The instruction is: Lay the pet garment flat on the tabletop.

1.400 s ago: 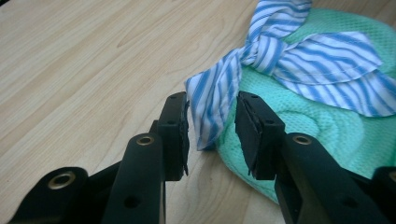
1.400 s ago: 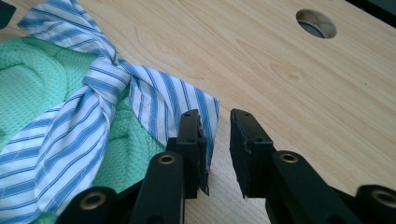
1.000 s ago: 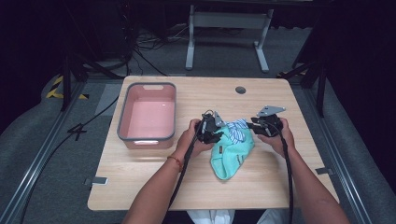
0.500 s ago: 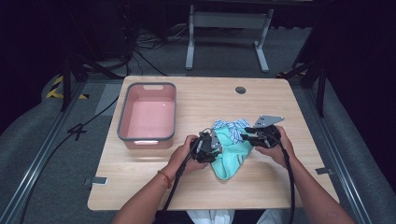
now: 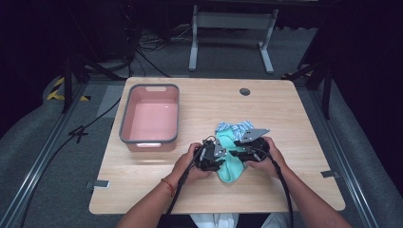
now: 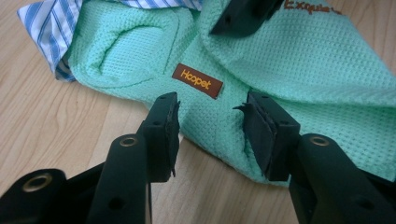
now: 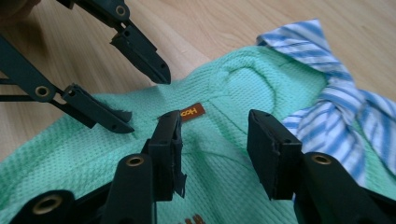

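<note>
In the left gripper view, the brown lettering (image 6: 312, 6) at the top of your mint green garment (image 6: 299, 70) is cut off by the picture's edge. In the right gripper view, more lettering (image 7: 192, 220) runs off the bottom, unreadable. From the high view, your hands cover the garment's (image 5: 231, 164) sides, and its striped blue collar (image 5: 235, 127) is too small to make out.

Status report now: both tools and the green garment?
Left tool open, right tool open, both over green garment. Garment flat on table, ungripped. Nothing blocking.
</note>
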The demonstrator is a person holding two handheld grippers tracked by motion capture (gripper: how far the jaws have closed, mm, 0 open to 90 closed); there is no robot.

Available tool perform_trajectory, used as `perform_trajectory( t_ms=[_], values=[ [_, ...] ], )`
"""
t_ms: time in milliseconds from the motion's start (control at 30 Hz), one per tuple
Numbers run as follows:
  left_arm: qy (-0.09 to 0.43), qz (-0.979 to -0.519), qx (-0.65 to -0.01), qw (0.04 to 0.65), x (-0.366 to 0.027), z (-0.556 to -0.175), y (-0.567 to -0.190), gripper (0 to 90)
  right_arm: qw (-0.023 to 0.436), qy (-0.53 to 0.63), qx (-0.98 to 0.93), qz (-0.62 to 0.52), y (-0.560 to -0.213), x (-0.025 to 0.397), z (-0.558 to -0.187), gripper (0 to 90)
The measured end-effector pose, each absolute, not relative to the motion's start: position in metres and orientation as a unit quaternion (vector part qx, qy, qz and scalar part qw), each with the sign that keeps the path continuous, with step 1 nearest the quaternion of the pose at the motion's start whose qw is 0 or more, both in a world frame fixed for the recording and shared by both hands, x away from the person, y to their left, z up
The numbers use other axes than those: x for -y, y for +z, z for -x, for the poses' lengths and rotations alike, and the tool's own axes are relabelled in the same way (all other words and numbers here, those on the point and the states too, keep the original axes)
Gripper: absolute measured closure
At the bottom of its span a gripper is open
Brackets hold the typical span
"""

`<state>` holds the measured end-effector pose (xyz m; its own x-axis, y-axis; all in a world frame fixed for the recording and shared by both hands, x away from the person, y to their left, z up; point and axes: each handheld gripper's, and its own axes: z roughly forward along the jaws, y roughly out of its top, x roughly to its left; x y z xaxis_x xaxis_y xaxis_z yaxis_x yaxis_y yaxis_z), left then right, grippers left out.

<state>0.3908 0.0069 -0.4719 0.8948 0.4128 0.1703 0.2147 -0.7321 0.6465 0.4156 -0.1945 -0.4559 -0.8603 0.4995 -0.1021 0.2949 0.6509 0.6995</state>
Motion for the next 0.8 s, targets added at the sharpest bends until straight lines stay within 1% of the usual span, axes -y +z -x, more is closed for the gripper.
perform_trajectory(
  t_ms=[100,200,267,333,433,500,633,800],
  values=[
    [0.144,-0.917,-0.174,0.329,-0.0095,-0.3925,-0.4728,55.7,0.143,0.339,-0.904,-0.219,-0.4609,0.1877,-0.4175,59.9],
    [0.14,-0.915,-0.184,0.332,-0.0121,-0.3935,-0.4732,55.8,0.139,0.331,-0.909,-0.213,-0.464,0.1844,-0.4191,67.5],
    [0.139,-0.916,-0.178,0.332,-0.0131,-0.3933,-0.4734,56.9,0.137,0.332,-0.908,-0.217,-0.4647,0.1839,-0.42,70.4],
    [0.138,-0.916,-0.178,0.332,-0.0131,-0.3934,-0.4733,57.3,0.136,0.33,-0.909,-0.215,-0.4654,0.1838,-0.421,76.0],
    [0.149,-0.919,-0.17,0.323,-0.0107,-0.3905,-0.472,58.4,0.135,0.327,-0.911,-0.21,-0.4655,0.183,-0.4203,82.8],
    [0.153,-0.92,-0.169,0.32,-0.0094,-0.389,-0.4718,59.7,0.137,0.325,-0.913,-0.204,-0.465,0.1824,-0.4195,84.7],
    [0.152,-0.918,-0.176,0.323,-0.0101,-0.3887,-0.4723,59.7,0.134,0.33,-0.912,-0.203,-0.4621,0.1845,-0.4171,85.5],
    [0.125,-0.904,-0.205,0.353,-0.0172,-0.3916,-0.4771,59.6,0.135,0.341,-0.909,-0.197,-0.4562,0.1905,-0.4137,85.9]
  ],
)
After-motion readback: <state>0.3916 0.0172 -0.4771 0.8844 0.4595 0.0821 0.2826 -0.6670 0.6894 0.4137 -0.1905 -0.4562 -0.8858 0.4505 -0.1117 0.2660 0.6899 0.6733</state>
